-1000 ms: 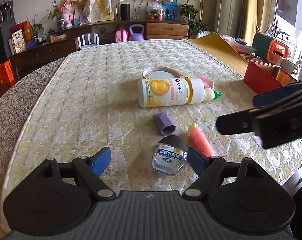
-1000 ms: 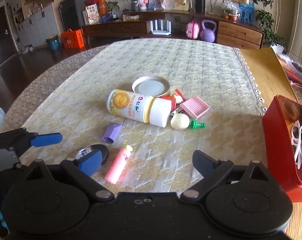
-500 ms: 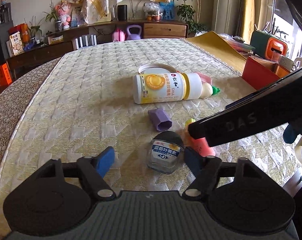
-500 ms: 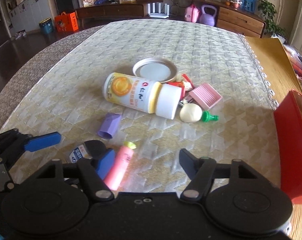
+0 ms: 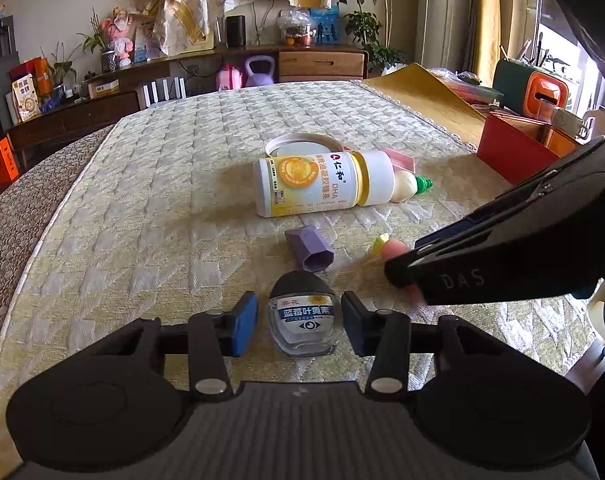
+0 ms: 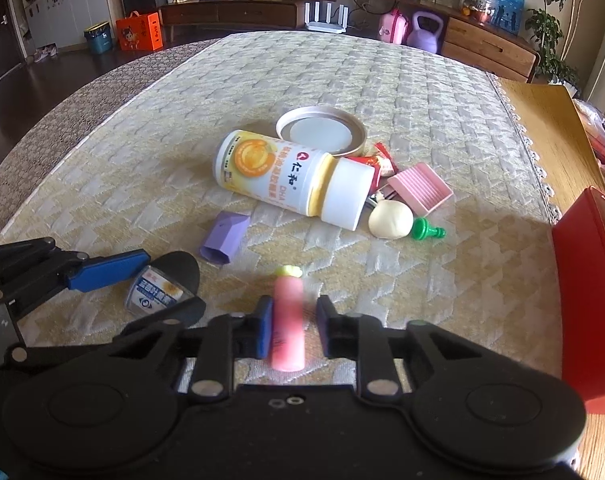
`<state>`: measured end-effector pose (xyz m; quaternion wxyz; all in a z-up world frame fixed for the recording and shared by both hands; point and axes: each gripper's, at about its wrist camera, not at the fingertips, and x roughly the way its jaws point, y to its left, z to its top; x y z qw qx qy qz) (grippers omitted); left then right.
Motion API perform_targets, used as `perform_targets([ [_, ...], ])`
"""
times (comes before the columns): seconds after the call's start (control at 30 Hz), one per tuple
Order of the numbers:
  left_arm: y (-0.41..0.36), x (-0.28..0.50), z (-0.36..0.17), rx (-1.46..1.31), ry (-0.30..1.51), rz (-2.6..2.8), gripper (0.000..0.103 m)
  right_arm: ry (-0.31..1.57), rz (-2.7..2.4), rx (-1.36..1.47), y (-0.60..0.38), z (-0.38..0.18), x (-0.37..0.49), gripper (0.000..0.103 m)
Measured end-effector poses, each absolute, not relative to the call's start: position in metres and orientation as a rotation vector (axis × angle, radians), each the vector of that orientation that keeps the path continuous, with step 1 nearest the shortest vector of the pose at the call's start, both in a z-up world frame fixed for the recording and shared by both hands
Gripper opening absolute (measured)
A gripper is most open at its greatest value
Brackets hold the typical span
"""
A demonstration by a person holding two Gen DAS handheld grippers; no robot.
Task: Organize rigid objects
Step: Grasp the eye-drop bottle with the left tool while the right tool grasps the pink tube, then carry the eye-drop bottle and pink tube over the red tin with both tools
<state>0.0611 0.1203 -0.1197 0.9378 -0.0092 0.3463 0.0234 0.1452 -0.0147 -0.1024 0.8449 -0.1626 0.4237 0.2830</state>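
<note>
Left wrist view: my left gripper is spread around the small black-capped bottle, which lies on the quilted cloth near its near edge; a sliver of gap shows on each side, so the pads flank it without pressing. Just beyond the cap lies one purple hexagonal cap. Farther toward the middle lies one big white-and-yellow supplement bottle on its side, with one round lid behind it. My right gripper's arm crosses in from the right and hides most of the pink tube. One red box sits at the cloth's right edge.

Right wrist view: my right gripper brackets the pink tube, which looks blurred; the left pad seems to touch it, a narrow gap stays on the right, so it isn't clamped. Ahead, nothing lies between the tube and the big bottle. Beside that bottle's cap end I count one cream ball, one green stopper, one pink ridged tray and one red wrapper. The red box stands at the right edge.
</note>
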Motion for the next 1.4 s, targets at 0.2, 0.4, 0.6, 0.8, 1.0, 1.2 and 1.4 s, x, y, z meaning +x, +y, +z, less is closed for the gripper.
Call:
perform_targets([
  [0.2, 0.120, 0.063, -0.118, -0.028, 0.718, 0.063, 0.039, 0.894, 0.587, -0.303, -0.027, -0.100, 0.144, 0.015],
  [0.4, 0.119, 0.064, -0.112, -0.042, 0.735, 0.079, 0.039, 0.885, 0.580, -0.241, -0.049, -0.088, 0.144, 0.015],
  [0.6, 0.115, 0.064, -0.095, -0.056, 0.734, 0.097, 0.039, 0.862, 0.583, -0.161, -0.079, -0.067, 0.141, 0.015],
  [0.8, 0.107, 0.066, -0.077, -0.085, 0.728, 0.088, 0.039, 0.824, 0.572, -0.111, -0.108, -0.046, 0.138, 0.015],
  [1.0, 0.097, 0.069, -0.057, -0.115, 0.712, 0.085, 0.039, 0.789, 0.554, -0.075, -0.139, -0.028, 0.137, 0.015],
  [1.2, 0.081, 0.079, -0.039, -0.095, 0.700, 0.076, 0.039, 0.758, 0.530, -0.039, -0.168, -0.016, 0.140, 0.015],
  [1.4, 0.059, 0.096, -0.025, -0.068, 0.690, 0.044, 0.039, 0.729, 0.491, -0.021, -0.200, -0.009, 0.147, 0.015],
])
